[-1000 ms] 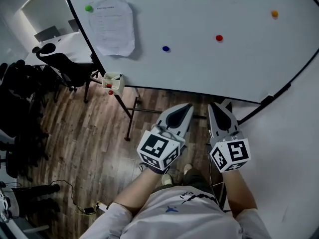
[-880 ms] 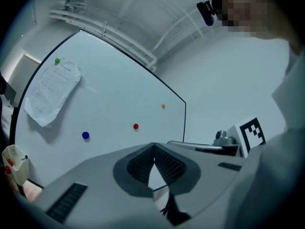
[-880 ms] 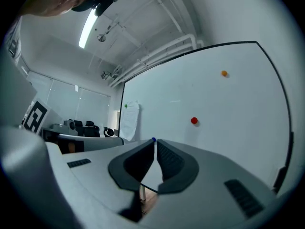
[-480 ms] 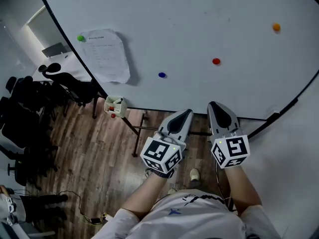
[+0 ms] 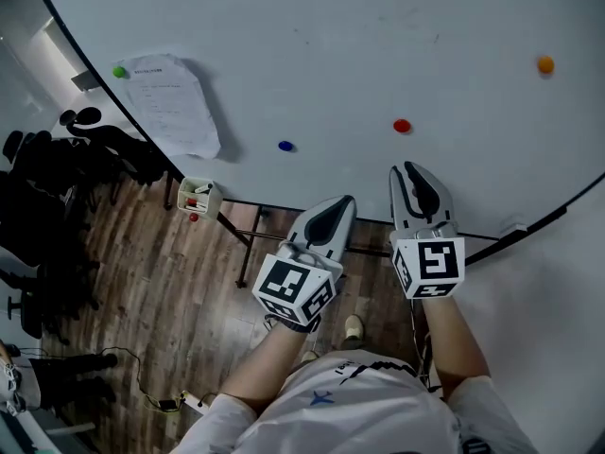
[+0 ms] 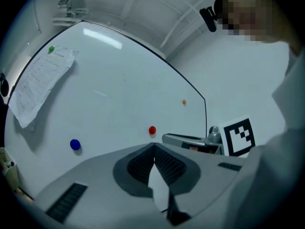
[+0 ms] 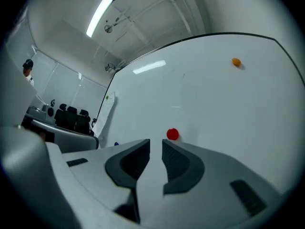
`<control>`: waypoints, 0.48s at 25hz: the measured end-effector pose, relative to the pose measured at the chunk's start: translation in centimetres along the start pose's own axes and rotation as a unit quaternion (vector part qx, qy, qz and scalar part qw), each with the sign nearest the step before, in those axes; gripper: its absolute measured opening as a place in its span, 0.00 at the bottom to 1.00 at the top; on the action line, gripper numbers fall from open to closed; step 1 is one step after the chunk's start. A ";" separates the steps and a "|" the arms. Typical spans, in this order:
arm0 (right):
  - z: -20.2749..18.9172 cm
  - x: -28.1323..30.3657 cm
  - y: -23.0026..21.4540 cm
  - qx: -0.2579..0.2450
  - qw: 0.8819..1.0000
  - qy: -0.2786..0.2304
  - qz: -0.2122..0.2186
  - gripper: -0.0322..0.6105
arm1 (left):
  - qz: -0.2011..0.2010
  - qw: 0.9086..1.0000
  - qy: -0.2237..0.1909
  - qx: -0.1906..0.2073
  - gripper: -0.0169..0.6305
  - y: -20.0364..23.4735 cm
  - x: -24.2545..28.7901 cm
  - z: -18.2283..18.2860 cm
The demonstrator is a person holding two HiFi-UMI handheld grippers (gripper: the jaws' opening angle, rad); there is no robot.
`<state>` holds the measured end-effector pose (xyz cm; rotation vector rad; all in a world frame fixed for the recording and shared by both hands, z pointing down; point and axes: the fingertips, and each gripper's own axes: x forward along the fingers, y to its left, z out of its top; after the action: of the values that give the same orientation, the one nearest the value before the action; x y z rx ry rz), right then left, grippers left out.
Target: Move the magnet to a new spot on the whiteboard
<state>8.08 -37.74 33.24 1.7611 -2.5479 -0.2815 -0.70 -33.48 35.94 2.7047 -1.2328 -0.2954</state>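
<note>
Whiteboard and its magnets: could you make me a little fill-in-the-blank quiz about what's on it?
1. The magnet pinning the paper to the whiteboard is ___.
2. In the head view, the red magnet lies between the blue magnet and the ___ one.
3. The whiteboard carries ___ magnets in all.
Missing words: green; orange; four.

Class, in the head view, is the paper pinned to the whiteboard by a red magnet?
No, a green magnet sits at a corner of the paper; the red magnet lies apart.
</note>
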 end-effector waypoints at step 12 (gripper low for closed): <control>0.0 4.4 -2.0 -0.169 0.984 0.011 -0.063 0.24 | 0.008 1.000 0.003 -0.002 0.04 1.6 2.4 -0.3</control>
<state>8.33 -42.51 32.58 1.7787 -2.2124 -0.6515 -0.24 -36.35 36.31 2.6893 -1.2510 -0.2874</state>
